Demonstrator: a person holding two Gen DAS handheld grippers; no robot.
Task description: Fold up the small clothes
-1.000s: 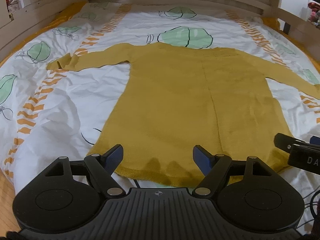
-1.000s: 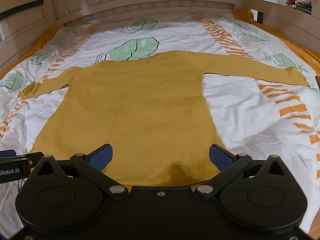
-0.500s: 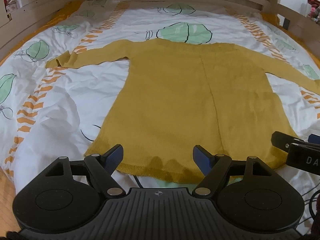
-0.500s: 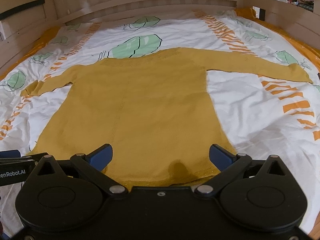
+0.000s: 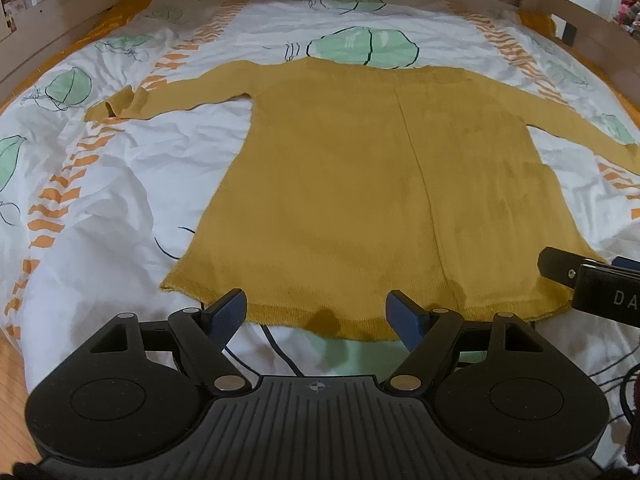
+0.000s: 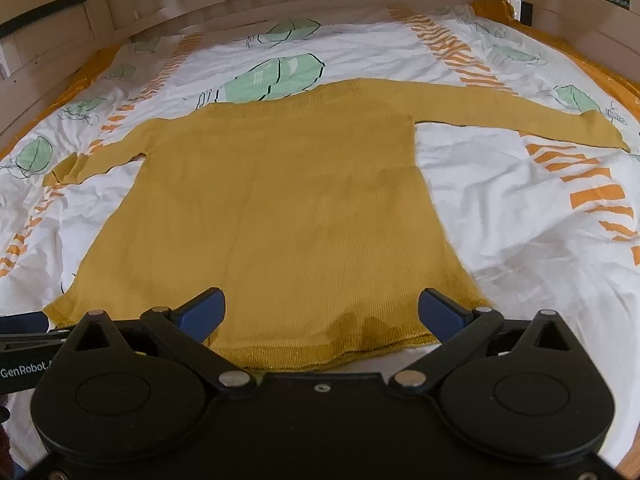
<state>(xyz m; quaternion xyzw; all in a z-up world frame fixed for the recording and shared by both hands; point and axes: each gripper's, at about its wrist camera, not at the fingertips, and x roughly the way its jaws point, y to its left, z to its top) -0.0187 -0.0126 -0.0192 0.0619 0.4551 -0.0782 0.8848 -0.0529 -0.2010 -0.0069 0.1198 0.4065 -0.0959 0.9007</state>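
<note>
Risk sits mostly at the hem: both of your grippers hang with jaws spread and nothing between them, the left gripper [image 5: 316, 314] just above the hem's left half, the right gripper [image 6: 322, 312] over its right half. If you close on only the top layer of the yellow sweater [image 5: 384, 200], the back layer may stay on the bed and the fold may come out skewed. Pinch too deep and you could catch the duvet cover [image 5: 120, 184] along with the knit, dragging it up. The left sleeve [image 5: 172, 94] has its cuff doubled over, so a sleeve fold may trap that lump.

The sweater lies flat near the middle of the bed, sleeves spread to both sides. Its long axis runs away from you, hem nearest, neckline pointing toward the wooden headboard [image 6: 280, 4].
</note>
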